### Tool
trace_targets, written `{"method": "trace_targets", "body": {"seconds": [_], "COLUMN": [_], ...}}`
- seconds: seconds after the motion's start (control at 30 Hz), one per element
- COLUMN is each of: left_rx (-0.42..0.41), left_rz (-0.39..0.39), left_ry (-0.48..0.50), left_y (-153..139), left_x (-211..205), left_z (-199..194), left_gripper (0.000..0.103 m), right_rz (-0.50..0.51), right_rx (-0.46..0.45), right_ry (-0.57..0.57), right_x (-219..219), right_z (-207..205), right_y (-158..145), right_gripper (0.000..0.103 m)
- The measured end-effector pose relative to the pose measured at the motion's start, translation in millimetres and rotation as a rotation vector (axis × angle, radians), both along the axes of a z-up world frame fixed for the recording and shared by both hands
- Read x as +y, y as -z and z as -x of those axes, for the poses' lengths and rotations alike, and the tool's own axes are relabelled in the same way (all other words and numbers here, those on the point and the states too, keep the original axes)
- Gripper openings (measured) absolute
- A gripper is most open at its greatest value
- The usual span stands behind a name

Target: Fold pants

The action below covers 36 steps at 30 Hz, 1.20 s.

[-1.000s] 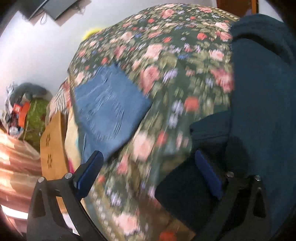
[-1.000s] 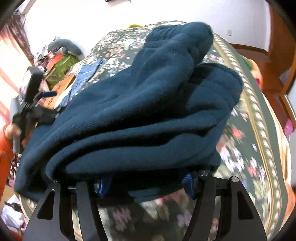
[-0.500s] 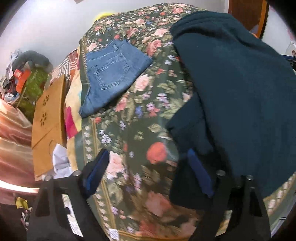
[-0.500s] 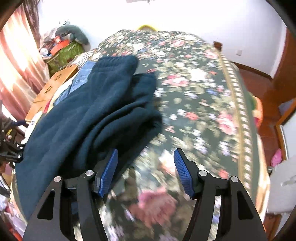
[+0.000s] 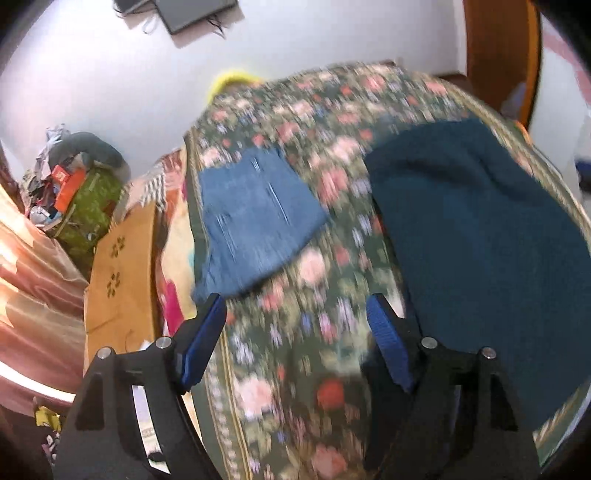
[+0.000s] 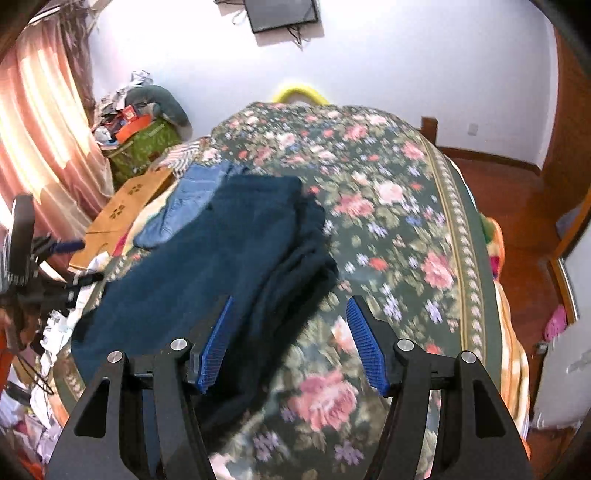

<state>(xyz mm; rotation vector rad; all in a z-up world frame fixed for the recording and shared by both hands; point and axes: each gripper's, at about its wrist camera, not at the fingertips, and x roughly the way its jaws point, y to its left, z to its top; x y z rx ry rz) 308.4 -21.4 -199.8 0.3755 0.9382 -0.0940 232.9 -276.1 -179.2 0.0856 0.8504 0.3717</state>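
Hovering over folded pants [image 6: 221, 266]
Both grippers, left [image 5: 295, 343] and right [image 6: 288, 343], gape empty; pants lie between them, long axis running away.

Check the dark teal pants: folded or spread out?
Folded. The dark teal pants lie doubled on the floral bedspread, stacked layers at the right edge; both grippers open, clear.

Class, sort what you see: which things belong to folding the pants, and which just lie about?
Job:
dark teal pants
left claw
right claw
floral bedspread

Lying about:
folded jeans
cardboard box
green bag
wall screen
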Motion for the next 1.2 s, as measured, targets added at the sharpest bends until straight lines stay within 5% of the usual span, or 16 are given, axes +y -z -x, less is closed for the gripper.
{"method": "trace_targets", "body": {"seconds": [0.17,0.47,0.6,0.7,0.8,0.97,1.07,1.2], "left_rx": [-0.048,0.11,0.152,0.157,0.163,0.164,0.136,0.104], "left_rz": [0.088,0.169,0.203,0.213,0.22,0.238,0.239,0.25], "left_ry": [0.028,0.087,0.081,0.081,0.068,0.032,0.031,0.042], "left_y": [-8,44,58,62,66,56,38,10], "left_x": [-23,-78,-86,-86,-83,-69,-57,-40], "left_z": [-45,-121,-139,-142,-144,-140,-126,-96], "left_gripper": [0.084,0.084,0.084,0.085,0.085,0.084,0.085,0.085], "right_rz": [-0.006,-0.046,-0.022,0.0,0.023,0.055,0.035,0.018], "right_rx": [-0.009,0.035,0.022,-0.04,-0.087,0.066,0.065,0.047], "right_ry": [-0.018,-0.05,-0.056,-0.062,-0.03,-0.005,0.042,0.015], "right_x": [15,31,39,38,30,25,16,15], "right_z": [-32,-100,-120,-118,-115,-132,-120,-94], "right_y": [7,33,44,44,43,75,59,28], "right_gripper": [0.058,0.043,0.017,0.01,0.009,0.011,0.025,0.026]}}
